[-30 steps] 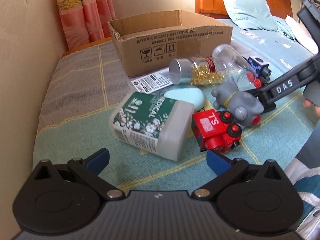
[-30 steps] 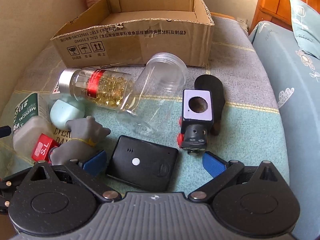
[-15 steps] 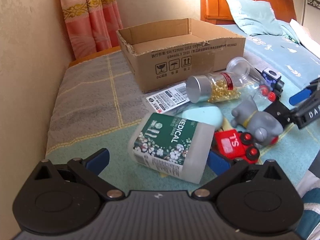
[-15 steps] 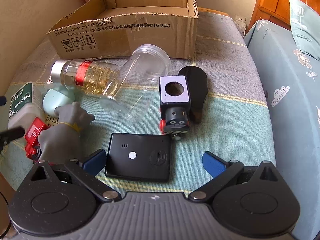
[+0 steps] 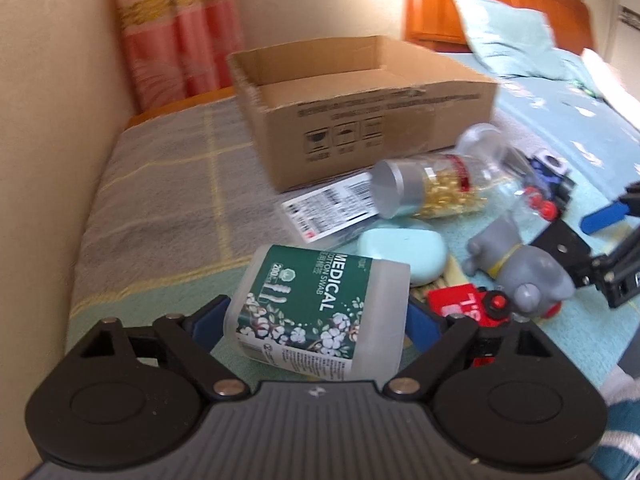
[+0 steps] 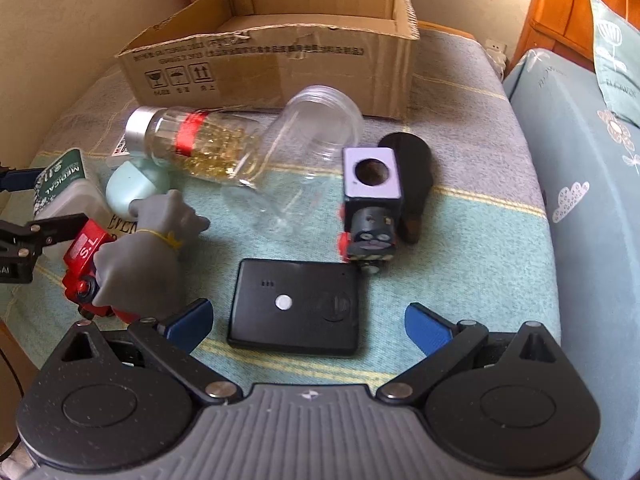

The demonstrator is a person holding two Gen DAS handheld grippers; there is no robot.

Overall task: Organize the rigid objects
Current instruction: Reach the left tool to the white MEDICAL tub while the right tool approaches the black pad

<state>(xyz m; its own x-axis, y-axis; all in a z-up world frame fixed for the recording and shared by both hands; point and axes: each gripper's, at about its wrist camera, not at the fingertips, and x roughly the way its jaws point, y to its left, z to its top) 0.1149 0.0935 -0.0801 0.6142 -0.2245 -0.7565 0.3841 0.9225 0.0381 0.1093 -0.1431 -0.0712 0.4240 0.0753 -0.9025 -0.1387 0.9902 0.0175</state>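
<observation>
A white cotton swab box [image 5: 320,304] with a green "MEDICAL" label lies on its side between the jaws of my left gripper [image 5: 316,320]. The jaws are closing, and both blue pads touch the box's sides. My right gripper [image 6: 308,320] is open and hovers over a flat black device [image 6: 296,304], with a grey toy animal [image 6: 148,264] by its left finger. The grey toy leans on a red toy train [image 5: 464,304]. Farther back lie a capsule bottle [image 6: 200,140], a clear empty jar [image 6: 304,152], a mint case [image 5: 404,252] and a black toy train [image 6: 372,208].
An open, empty cardboard box [image 5: 380,120] stands at the back of the blanket-covered surface. A barcode card [image 5: 332,208] lies in front of it. A black oval object [image 6: 408,160] sits behind the black train. A wall runs along the left, and a bed with a pillow is on the right.
My left gripper has moved up to the cotton swab box and its jaws have narrowed around it. The right gripper has shifted slightly over the black device and stays open.
</observation>
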